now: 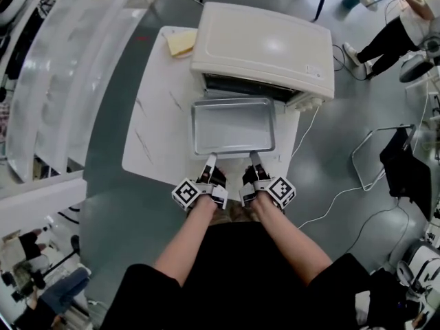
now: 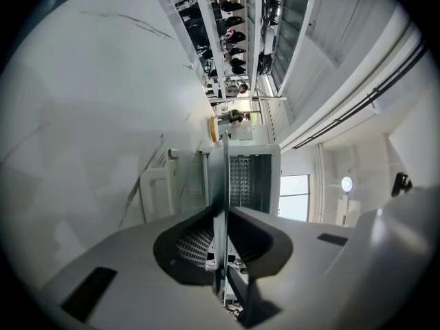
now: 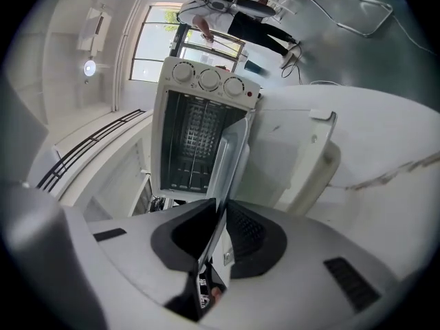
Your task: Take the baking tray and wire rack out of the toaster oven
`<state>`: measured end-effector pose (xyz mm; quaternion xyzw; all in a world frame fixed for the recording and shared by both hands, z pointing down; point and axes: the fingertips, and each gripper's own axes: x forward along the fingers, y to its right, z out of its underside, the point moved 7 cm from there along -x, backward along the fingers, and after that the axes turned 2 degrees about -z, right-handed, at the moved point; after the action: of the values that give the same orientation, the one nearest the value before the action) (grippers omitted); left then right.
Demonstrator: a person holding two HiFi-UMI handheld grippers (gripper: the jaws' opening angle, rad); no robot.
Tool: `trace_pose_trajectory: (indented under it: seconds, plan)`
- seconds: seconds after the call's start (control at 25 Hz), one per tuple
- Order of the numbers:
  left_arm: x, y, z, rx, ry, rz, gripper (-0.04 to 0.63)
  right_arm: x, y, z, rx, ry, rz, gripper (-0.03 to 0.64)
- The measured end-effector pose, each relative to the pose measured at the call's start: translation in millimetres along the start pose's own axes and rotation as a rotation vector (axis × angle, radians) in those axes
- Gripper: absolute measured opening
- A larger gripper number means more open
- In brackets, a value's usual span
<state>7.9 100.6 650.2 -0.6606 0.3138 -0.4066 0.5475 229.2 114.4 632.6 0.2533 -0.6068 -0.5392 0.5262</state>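
A shallow metal baking tray (image 1: 232, 126) sticks out level in front of the white toaster oven (image 1: 265, 47), over its lowered door. My left gripper (image 1: 208, 159) is shut on the left part of the tray's near rim, and my right gripper (image 1: 255, 158) is shut on the right part. In the left gripper view the tray (image 2: 220, 177) runs edge-on between the pads of the left gripper (image 2: 221, 215). The right gripper (image 3: 218, 208) pinches the tray (image 3: 230, 157) the same way. Behind it the oven's cavity (image 3: 189, 139) stands open, with wire bars inside.
The oven stands on a white table (image 1: 155, 129), whose front edge lies just below my grippers. A yellow cloth (image 1: 180, 43) lies at the table's back left. The oven door (image 3: 295, 157) hangs open. A white cable (image 1: 330, 198) and a folding chair (image 1: 402, 160) are on the floor at right.
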Motion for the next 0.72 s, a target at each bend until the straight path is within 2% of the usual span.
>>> trace_pose_trajectory:
  seconds: [0.16, 0.36, 0.6, 0.72]
  plan:
    - [-14, 3, -15, -0.003, 0.050, 0.017, 0.077, 10, -10, 17, -0.006, -0.033, -0.009, 0.064]
    - [-36, 5, -44, 0.004, 0.099, 0.032, 0.080, 30, -29, 45, -0.024, -0.088, -0.065, 0.064]
    - [-66, 6, -90, 0.000, 0.166, 0.037, 0.080, 52, -51, 93, -0.048, -0.139, -0.100, 0.064]
    - [-80, 5, -114, -0.009, 0.192, 0.036, 0.080, 61, -55, 117, -0.063, -0.166, -0.055, 0.066]
